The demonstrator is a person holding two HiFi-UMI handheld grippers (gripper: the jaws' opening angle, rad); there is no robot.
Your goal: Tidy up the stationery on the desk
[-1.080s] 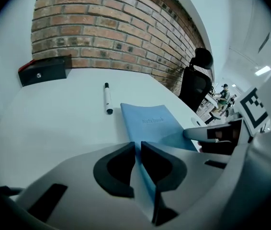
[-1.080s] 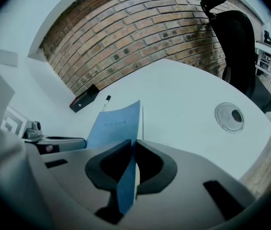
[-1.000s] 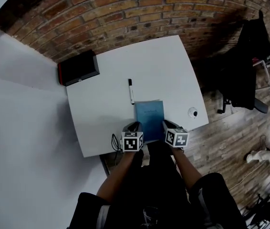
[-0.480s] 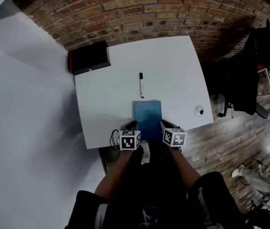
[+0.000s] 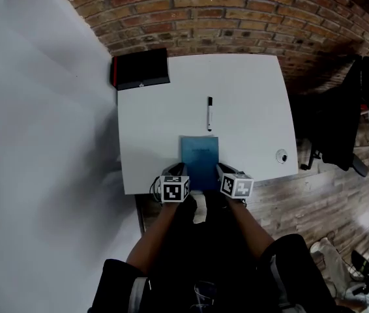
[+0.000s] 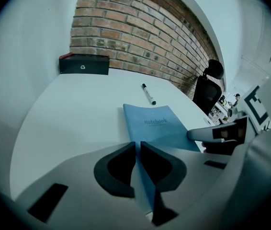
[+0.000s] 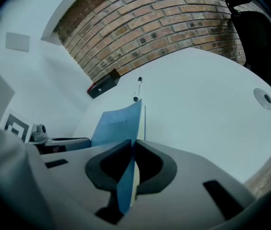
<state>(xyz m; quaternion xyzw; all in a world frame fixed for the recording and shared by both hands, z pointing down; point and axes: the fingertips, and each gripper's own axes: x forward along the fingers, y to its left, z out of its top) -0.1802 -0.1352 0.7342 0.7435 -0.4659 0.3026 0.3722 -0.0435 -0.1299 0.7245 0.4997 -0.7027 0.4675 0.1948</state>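
Note:
A blue notebook (image 5: 199, 159) lies at the near edge of the white desk (image 5: 250, 96), cover up, the word "notebook" (image 6: 155, 121) legible. My left gripper (image 5: 175, 178) is shut on its near left corner (image 6: 136, 163). My right gripper (image 5: 227, 175) is shut on the near right corner (image 7: 132, 164), and the cover (image 7: 118, 123) rises on edge between its jaws. A black marker pen (image 5: 209, 113) with a white band lies on the desk just beyond the notebook, also visible as the pen (image 6: 149, 94) (image 7: 137, 89) in both gripper views.
A black box (image 5: 140, 69) with a red edge sits at the desk's far left corner against the brick wall. A round cable grommet (image 5: 281, 156) sits near the right edge. A dark office chair (image 5: 360, 90) stands right of the desk. A white wall runs along the left.
The head view has shifted, so the desk and notebook sit further right and more square in frame. Both grippers remain at the notebook's near corners.

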